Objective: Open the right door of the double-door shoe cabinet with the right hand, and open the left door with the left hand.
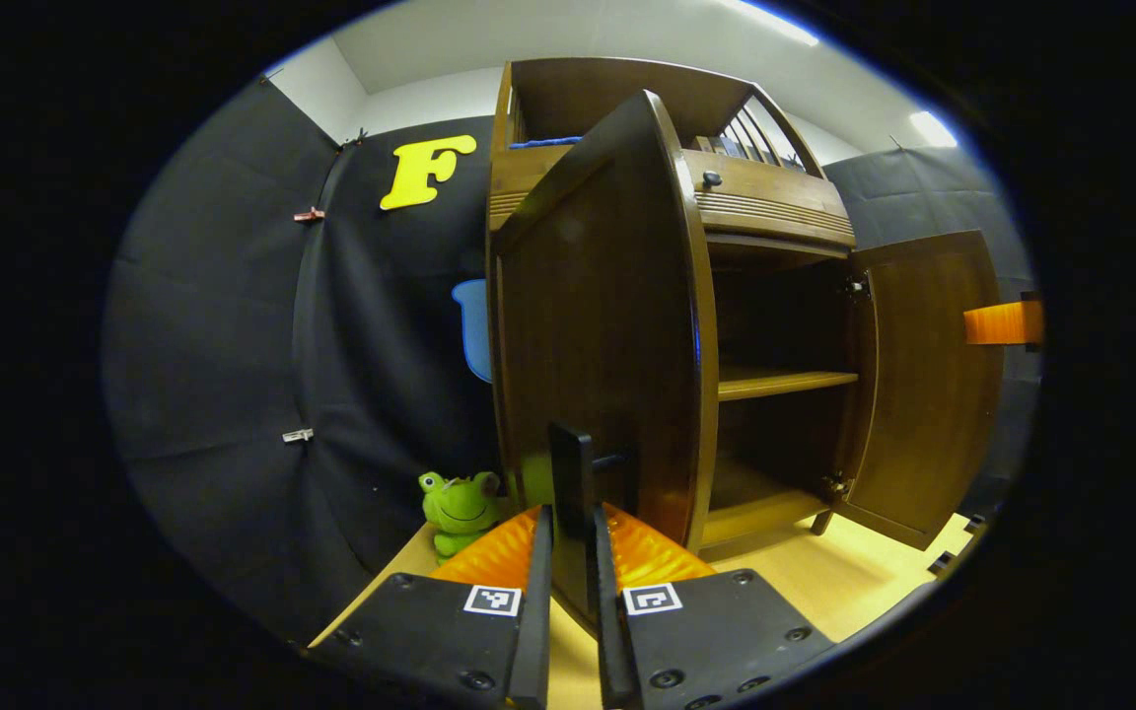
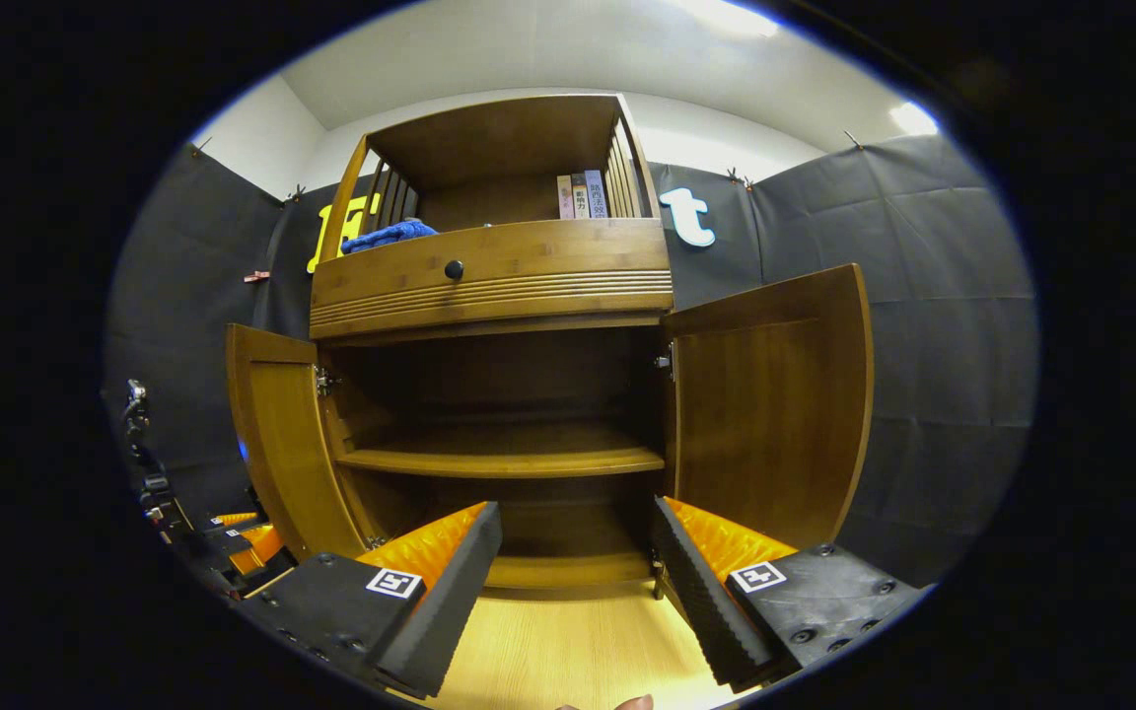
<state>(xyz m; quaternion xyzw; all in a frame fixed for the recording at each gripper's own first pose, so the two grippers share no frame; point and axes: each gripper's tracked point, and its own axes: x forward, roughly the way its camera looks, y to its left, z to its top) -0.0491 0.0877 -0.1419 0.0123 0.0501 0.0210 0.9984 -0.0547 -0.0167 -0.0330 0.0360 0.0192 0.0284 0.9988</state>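
Observation:
The brown wooden shoe cabinet (image 2: 494, 276) stands with both lower doors swung open, showing a shelf (image 2: 504, 459) inside. In the left gripper view the left door (image 1: 598, 325) is seen nearly edge-on. My left gripper (image 1: 573, 518) is shut on the door's black handle (image 1: 573, 463). The right door (image 1: 923, 385) stands open farther off, with an orange part of the right gripper (image 1: 1002, 322) beside it. In the right gripper view my right gripper (image 2: 573, 572) is open and holds nothing, facing the cabinet's inside between the left door (image 2: 277, 434) and the right door (image 2: 775, 404). The left gripper (image 2: 233, 542) shows by the left door.
A green frog toy (image 1: 460, 508) sits on the floor left of the cabinet. A drawer with a black knob (image 2: 454, 268) lies above the doors; a blue cloth (image 2: 386, 235) and books (image 2: 583, 195) rest on top. Light wooden flooring (image 2: 568, 641) runs in front.

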